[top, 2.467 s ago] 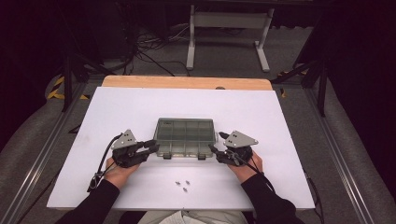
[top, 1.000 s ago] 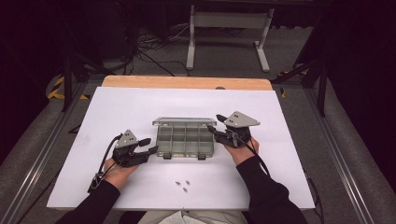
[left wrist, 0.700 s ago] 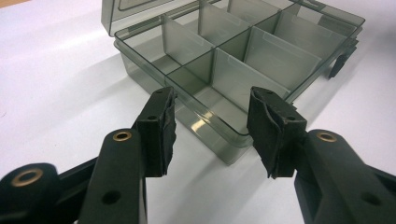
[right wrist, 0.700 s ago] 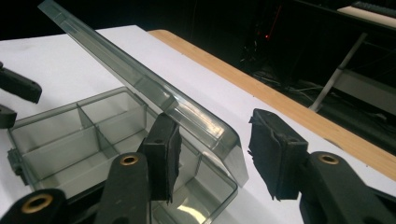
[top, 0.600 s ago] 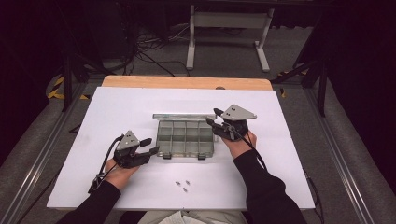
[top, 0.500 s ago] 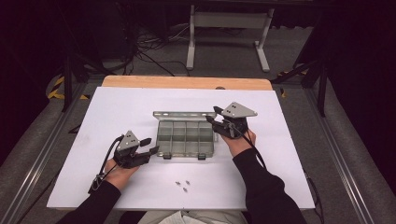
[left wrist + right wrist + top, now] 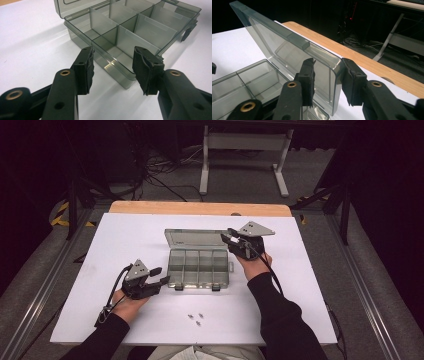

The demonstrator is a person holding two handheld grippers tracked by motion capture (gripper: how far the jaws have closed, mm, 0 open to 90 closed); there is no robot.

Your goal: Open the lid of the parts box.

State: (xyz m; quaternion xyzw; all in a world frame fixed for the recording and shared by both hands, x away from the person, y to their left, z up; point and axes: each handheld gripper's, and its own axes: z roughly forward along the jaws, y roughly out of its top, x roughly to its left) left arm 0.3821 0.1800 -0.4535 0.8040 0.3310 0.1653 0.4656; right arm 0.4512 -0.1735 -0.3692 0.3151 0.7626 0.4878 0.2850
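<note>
Box lid [image 7: 287,47] between right gripper [image 7: 327,80] fingers [image 7: 308,80], jaws just been closing on its corner, contact unclear. Left gripper [image 7: 112,70] fingers spread, straddling box [image 7: 199,268] near corner at mid desk [image 7: 300,320]. Advice: brace base, swing lid back slowly, avoid dragging box toward screws [image 7: 196,318].

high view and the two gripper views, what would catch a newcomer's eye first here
First the smoky clear compartment box at the middle of the white table, its lid raised toward the far edge. Next the right gripper, whose jaws straddle the lid's right corner and have just been closing on it, while the left gripper sits open at the box's near left corner. A few small screws lie in front of the box.
</note>
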